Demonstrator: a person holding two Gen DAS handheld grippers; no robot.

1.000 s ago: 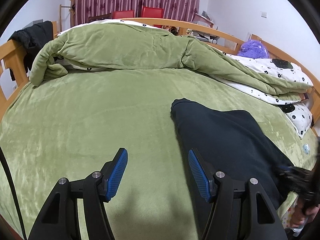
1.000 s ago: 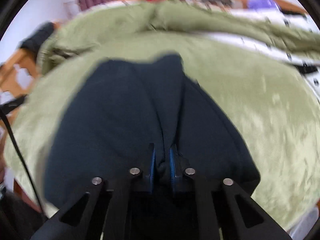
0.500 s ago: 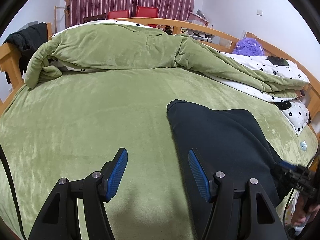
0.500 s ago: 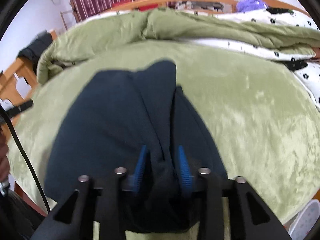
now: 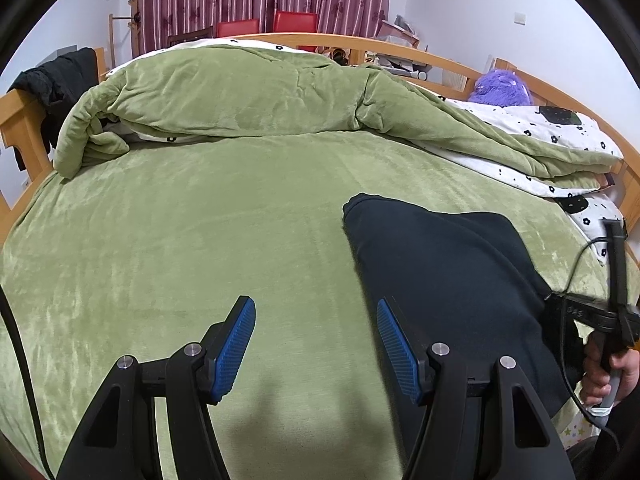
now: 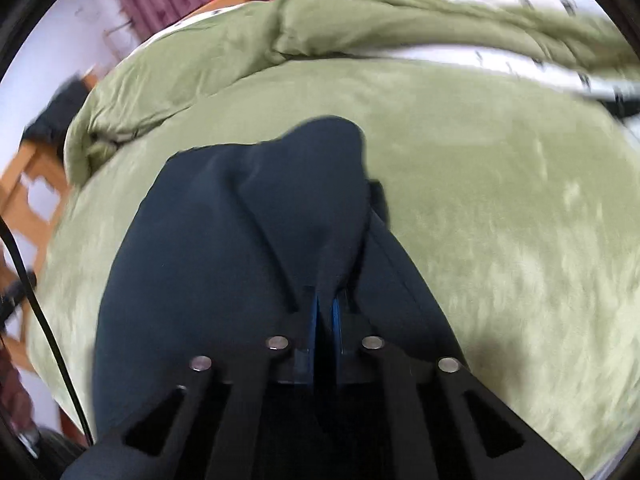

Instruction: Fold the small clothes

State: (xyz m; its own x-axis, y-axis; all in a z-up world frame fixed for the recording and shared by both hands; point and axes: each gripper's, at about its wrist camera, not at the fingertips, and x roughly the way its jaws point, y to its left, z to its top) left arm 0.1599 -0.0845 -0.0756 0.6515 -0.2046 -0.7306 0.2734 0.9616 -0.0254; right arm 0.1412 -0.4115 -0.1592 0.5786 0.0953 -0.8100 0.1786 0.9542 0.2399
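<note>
On the green bed [image 5: 200, 240], dark garment [image 5: 440, 272].

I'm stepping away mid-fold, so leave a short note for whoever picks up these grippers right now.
Right gripper: jaws have just closed on a fold of the dark garment, pinching its near edge.
Left gripper: open, empty, over the green blanket beside the garment.
Garment lies on the bed, near side, partly bunched.
Done: right grip taken.
Left: fold it over and flatten.

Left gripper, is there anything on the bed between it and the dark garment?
Nothing visible. The left gripper hangs open over bare green blanket, and the dark garment lies just beside its right finger. The right gripper already pinches that garment's near edge.
</note>
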